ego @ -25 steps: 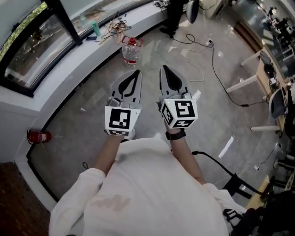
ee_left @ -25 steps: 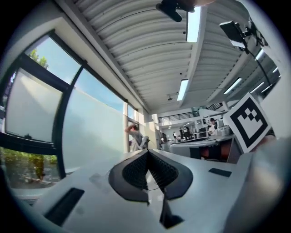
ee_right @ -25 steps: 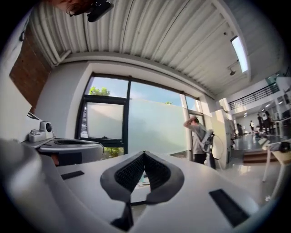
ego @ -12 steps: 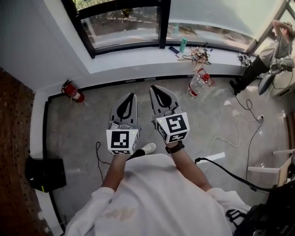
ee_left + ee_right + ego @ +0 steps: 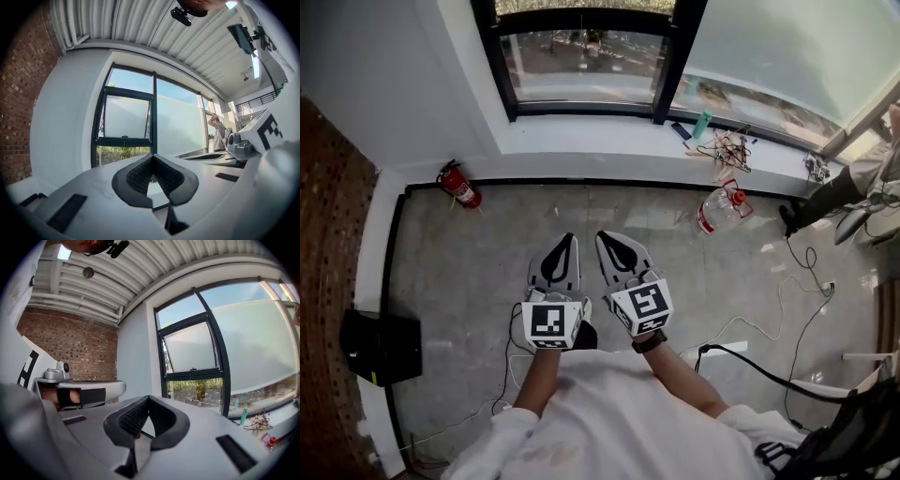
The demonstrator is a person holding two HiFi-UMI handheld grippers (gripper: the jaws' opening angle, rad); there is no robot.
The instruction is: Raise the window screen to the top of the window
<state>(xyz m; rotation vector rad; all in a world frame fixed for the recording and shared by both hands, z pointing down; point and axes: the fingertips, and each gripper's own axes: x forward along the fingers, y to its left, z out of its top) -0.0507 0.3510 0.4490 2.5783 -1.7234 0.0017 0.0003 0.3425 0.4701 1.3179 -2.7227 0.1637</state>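
Left tool: The left gripper (image 5: 568,240) is held with its 2 jaws pressed together at the tips. Nothing is gripped by it.
Right tool: The right gripper (image 5: 603,236) is closed the same way, and nothing is held in it.
Task's thing: The pale, milky window screen (image 5: 125,117) is seen inside the black-framed window (image 5: 664,66). Blue sky is seen in the glass above it and green plants in the glass below it, so it is judged not yet at the top.
Which way it lies: The screen is found ahead of both tools and higher than them. The grey floor (image 5: 487,244) and the white sill (image 5: 581,141) lie between. Both tools are well apart from it.
Long axis: The screen's dark bottom bar (image 5: 124,140) is laid level, from side to side. A small knob (image 5: 192,369) is seen at its middle.
Nearer hand: Neither is clearly nearer. The 2 tools are held side by side, near each other, and the pane is faced by both.
Next move, as judged: The tools are likely to be carried forward and up to the bar, so that it can be pushed upward. The jaws may need to be opened first if the knob is to be gripped.
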